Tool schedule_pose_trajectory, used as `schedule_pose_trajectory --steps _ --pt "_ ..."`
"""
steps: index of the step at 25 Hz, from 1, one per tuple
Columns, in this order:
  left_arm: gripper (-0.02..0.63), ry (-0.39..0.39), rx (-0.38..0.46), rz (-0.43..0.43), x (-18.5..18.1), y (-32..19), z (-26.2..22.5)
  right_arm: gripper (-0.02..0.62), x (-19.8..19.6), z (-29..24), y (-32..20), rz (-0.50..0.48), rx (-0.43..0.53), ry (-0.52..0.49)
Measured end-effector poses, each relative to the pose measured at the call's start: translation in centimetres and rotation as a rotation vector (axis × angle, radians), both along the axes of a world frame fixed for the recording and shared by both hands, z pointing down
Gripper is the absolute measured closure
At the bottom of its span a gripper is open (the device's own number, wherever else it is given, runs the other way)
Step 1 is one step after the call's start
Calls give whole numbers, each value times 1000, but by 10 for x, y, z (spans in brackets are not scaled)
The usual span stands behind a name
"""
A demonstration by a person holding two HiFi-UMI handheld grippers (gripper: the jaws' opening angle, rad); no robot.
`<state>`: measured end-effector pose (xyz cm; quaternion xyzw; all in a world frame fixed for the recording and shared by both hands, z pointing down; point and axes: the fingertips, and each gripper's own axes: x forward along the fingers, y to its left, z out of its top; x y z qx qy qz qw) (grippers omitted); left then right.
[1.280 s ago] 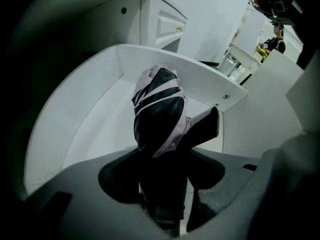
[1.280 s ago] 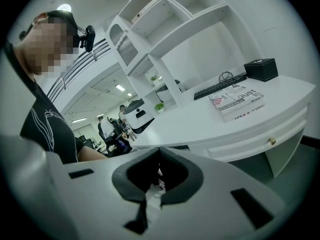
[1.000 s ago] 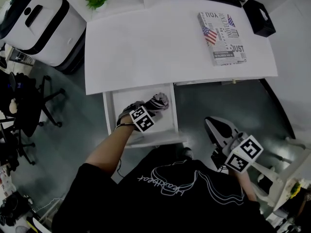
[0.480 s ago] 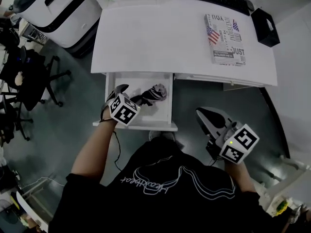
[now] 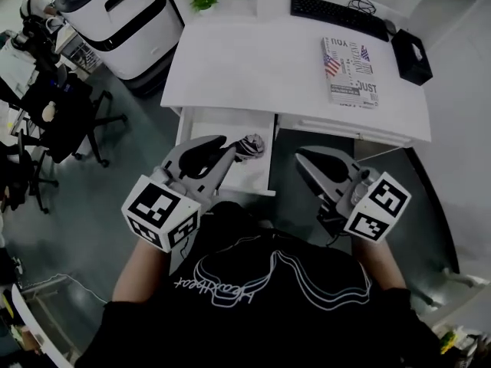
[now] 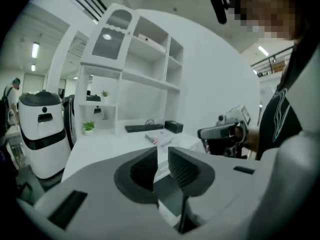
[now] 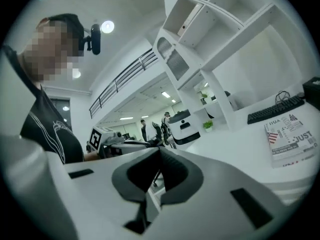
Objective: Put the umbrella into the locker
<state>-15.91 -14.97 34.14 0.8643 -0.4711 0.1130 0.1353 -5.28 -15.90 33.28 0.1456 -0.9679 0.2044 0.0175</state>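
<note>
Umbrella (image 5: 250,146) now lying in the open drawer (image 5: 222,123)
Left gripper (image 5: 220,149) has released it and lifted away, jaws closing on nothing; right gripper (image 5: 305,161) closed, empty; drawer likely needs shutting.

Desk (image 5: 245,60) at centre, shelf unit (image 6: 145,49) behind it. On desk: keyboard (image 5: 337,15) at back, box (image 5: 410,50) at back-right corner just right of keyboard, book (image 5: 351,71) in front of keyboard, near right end. Plant (image 5: 203,0) behind desk's back-left corner. Wheeled machine (image 5: 119,14) left of desk; office chairs (image 5: 65,106) further left, in front of machine. Drawer (image 5: 215,125) pulled out under desk's left half; umbrella (image 5: 249,146) lies in drawer, right side. Left gripper (image 5: 219,150) above drawer's front, just left of umbrella, jaws closing w/ nothing btw them. Right gripper (image 5: 305,161) right of drawer, in front of desk's right half.
</note>
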Motion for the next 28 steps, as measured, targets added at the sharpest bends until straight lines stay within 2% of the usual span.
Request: schedule_pose_trajectory --steps 3,5,12,16,28 --pt "590 144 39 21 19 23 -36 592 -1 -24 12 -18 35 -43" --pt "598 194 59 50 30 36 -53 592 -2 -35 21 -30 87 -34" --pt "600 203 78 85 49 60 -66 592 0 -57 43 -19 166 -45" --pt "600 234 69 69 50 62 -60 592 7 -52 48 3 160 -45" --pt "600 230 73 68 55 73 -55 592 7 -48 56 -11 150 -48"
